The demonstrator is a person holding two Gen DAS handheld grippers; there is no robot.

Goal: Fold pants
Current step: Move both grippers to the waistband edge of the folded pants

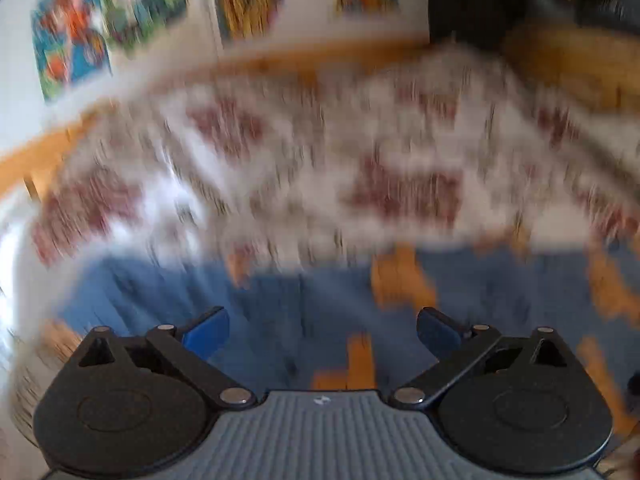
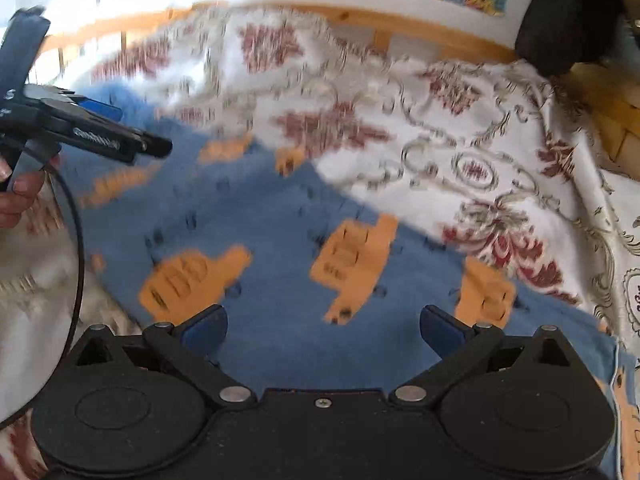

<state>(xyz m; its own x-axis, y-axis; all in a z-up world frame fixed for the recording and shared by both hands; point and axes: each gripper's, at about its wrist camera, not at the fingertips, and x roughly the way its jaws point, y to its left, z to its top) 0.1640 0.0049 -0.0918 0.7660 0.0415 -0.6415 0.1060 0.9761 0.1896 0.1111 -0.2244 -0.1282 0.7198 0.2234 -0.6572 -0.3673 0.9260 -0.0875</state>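
Black plastic linkage arms and round housings fill the bottom of both wrist views, blue pads on the fingertips. Right gripper (image 2: 323,330) jaws spread wide, nothing between them, hovering over the pants (image 2: 280,240): soft blue fabric printed with orange thumbs-up shapes and small dark marks, lying flat on a white bedspread (image 2: 480,140) with a dark red floral and grey scroll pattern. Left gripper (image 1: 323,330) also wide open and empty, with blue cloth right below and ahead of it. In the right wrist view the left gripper (image 2: 132,142) shows at the left edge, side-on, held by a hand (image 2: 16,196) cut off by the frame, a black cable (image 2: 76,248) looping down from it. Wooden bed frame (image 2: 420,26) runs behind the spread; colourful posters (image 1: 72,40) on the white wall. Left wrist view is heavily motion-blurred, so print details and the pants' edges are hard to make out. Pants' waistband and legs can't be told apart.
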